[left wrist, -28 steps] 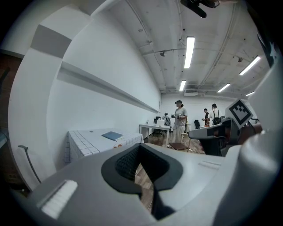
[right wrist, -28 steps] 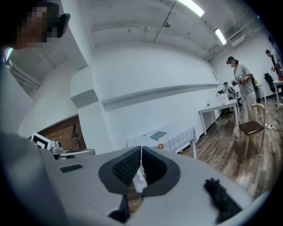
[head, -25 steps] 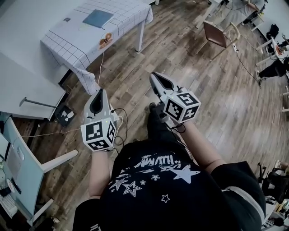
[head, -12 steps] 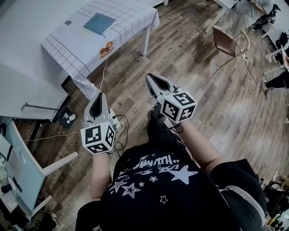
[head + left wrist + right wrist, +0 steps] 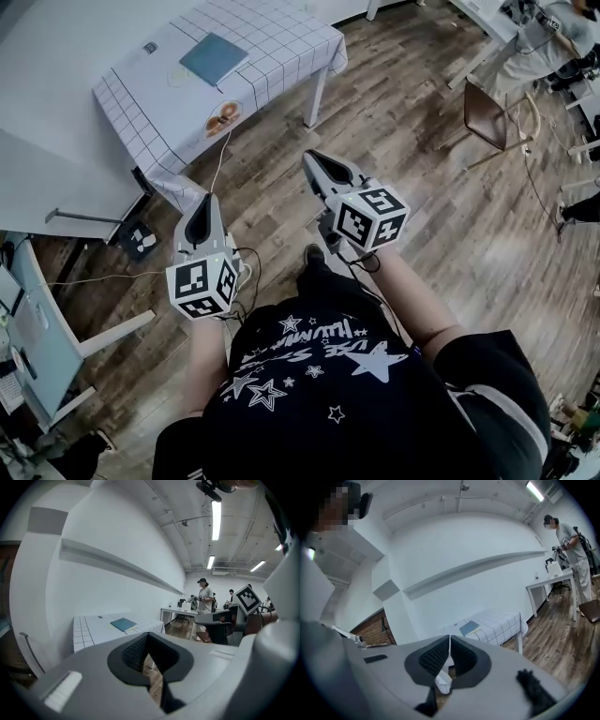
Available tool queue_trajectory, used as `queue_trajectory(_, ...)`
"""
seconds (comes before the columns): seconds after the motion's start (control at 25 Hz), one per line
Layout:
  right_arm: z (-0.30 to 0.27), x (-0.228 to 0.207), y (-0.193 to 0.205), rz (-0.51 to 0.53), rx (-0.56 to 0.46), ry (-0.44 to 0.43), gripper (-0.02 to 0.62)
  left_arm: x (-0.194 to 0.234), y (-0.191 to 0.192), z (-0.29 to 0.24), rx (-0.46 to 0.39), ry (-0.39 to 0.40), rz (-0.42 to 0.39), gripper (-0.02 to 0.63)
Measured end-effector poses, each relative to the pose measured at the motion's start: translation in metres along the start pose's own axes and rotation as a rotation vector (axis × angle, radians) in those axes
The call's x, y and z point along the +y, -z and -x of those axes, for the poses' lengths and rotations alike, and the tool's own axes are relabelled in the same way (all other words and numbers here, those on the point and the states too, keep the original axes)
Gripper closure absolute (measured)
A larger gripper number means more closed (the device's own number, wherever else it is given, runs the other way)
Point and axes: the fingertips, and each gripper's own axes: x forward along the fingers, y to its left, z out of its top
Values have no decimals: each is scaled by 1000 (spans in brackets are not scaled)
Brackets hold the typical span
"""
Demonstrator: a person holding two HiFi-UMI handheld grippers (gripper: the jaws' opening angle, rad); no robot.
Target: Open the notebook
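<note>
I am holding my left tool [image 5: 203, 199] and right tool [image 5: 311, 157] clenched, empty. The notebook [image 5: 214, 58] is lying at upper left, well apart from both.

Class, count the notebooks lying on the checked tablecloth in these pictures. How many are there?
1. A blue notebook lies closed and flat near the middle of the checked tablecloth. No other notebook shows in any view, though the head view cuts off the table's far edge.

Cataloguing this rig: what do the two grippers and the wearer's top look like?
The left gripper and right gripper are pale grey tapered shells with black ribbed pads, each bearing a white cube of black square markers. The short-sleeved T-shirt is black with white stars.
</note>
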Motion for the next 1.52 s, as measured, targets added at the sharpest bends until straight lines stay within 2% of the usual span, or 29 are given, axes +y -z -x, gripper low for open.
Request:
queue_trajectory(0.44, -34, -64, -24, 7, 39, -77, 577, -18, -21, -63, -16, -71, 2, 597)
queue_trajectory(0.68, -51, -94, -46, 9, 28, -108, 577, -24, -23, -93, -9, -108, 30, 597)
queue_trajectory(0.96, -59, -117, -40, -32, 57, -96, 577, -37, -24, -111, 3, -92, 26, 597)
queue_trajectory(1.16, -68, -118, -38, -30, 73, -92, 577, -28, -28, -125, -3, -77, 64, 597)
queue_trajectory(1.52, -105, -140, -54, -5, 71, -24, 577, -5, -43, -190, -15, 10, 48, 597)
